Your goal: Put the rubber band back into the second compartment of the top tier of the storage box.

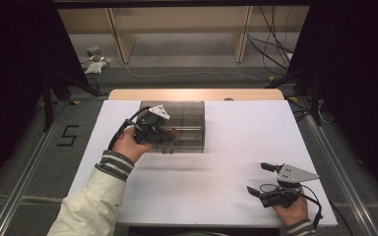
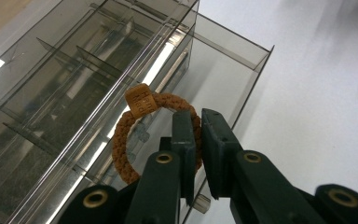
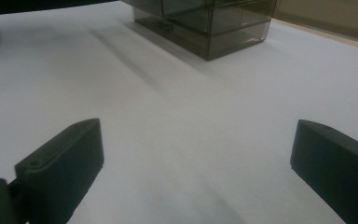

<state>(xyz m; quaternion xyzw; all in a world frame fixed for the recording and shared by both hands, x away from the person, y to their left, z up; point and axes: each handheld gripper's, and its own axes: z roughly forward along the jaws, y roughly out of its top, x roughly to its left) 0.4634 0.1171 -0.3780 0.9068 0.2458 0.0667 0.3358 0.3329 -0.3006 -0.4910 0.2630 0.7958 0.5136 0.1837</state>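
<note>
Overhead, a white table [image 1: 211, 167] stands on grey floor [image 1: 24, 162] between dark curtains [image 1: 10, 64].

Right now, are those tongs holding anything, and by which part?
The left tongs pinch a brown braided ring by its side, opposite-ish its small tag, beside the smoky plastic drawer box. The right tongs stand open, holding nothing.
</note>
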